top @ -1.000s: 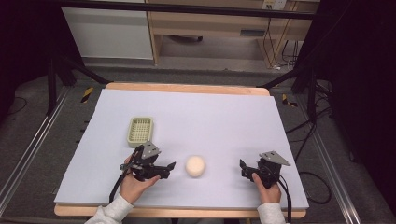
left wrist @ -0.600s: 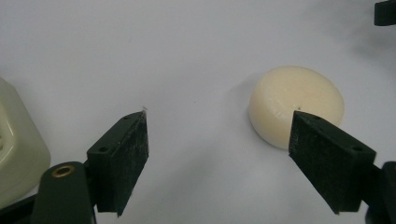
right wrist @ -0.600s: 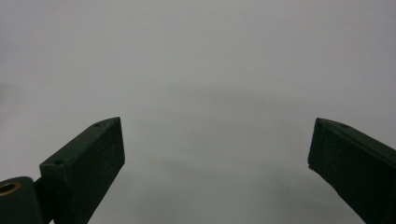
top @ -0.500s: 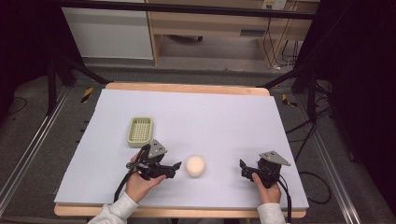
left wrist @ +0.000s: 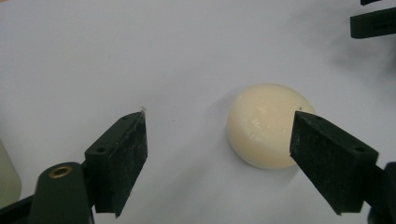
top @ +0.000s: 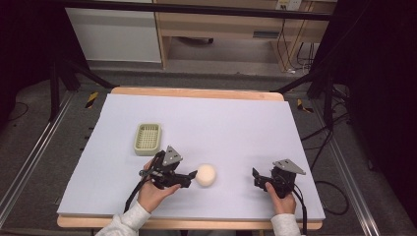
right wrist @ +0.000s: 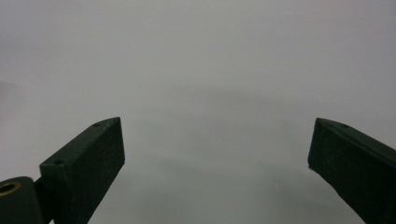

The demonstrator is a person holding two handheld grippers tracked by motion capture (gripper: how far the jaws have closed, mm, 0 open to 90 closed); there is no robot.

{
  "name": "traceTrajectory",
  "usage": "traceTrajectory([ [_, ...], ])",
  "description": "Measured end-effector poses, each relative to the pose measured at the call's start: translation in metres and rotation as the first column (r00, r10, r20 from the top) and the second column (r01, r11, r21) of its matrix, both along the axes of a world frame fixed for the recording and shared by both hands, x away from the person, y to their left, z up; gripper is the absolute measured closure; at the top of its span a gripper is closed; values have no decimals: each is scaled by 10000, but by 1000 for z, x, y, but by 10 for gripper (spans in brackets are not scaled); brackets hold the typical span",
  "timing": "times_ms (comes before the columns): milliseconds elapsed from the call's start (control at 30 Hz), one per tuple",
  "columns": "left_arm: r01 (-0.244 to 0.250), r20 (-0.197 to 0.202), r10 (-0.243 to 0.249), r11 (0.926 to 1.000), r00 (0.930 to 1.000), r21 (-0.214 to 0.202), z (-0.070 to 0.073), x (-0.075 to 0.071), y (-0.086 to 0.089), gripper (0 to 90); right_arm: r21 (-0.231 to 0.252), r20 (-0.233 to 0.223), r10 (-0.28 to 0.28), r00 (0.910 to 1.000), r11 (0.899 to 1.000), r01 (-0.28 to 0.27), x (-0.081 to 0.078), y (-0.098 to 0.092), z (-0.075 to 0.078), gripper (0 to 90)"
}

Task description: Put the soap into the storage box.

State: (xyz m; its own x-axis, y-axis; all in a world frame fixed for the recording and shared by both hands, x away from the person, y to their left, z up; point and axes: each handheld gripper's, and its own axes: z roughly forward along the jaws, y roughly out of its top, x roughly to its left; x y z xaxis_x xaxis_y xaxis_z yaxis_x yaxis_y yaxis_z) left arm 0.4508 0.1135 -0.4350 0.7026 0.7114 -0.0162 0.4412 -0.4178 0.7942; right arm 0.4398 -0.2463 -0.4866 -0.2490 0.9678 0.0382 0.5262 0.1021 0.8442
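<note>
A cream, rounded soap-like lump [top: 206,175] lies on the pale lavender table top [top: 221,128] near its front. My left gripper [top: 189,178] is just left of the lump, open, with its tips reaching it. In the left gripper view the lump [left wrist: 268,125] lies ahead of the open gripper [left wrist: 219,140], closer to the right jaw, with nothing held. My right gripper [top: 255,178] rests low at the front right, open and empty. In the right gripper view, the right gripper [right wrist: 217,149] has bare table between its wide-set jaws.
A small pale green slotted tray [top: 147,138] sits left of centre, behind my left hand. The table's wooden front edge [top: 196,223] is close under both hands. Stands and cables flank the table on the floor.
My left gripper has moved right toward the cream lump, and its tips now reach it. My right gripper has stayed put.
</note>
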Motion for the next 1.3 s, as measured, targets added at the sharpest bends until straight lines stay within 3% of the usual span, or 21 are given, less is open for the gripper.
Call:
traceTrajectory([
  [733, 342, -99, -342, 9994, 9994, 3, 6, 5, -21, 174, 11, -8, -1, 10000, 10000, 1, 0, 0, 0, 42],
  [1300, 584, -436, -575, 9981, 9974, 188, -6, 7, -41, 156, 17, -6, 16, 10000, 10000, -16, 0, 0, 0, 42],
])
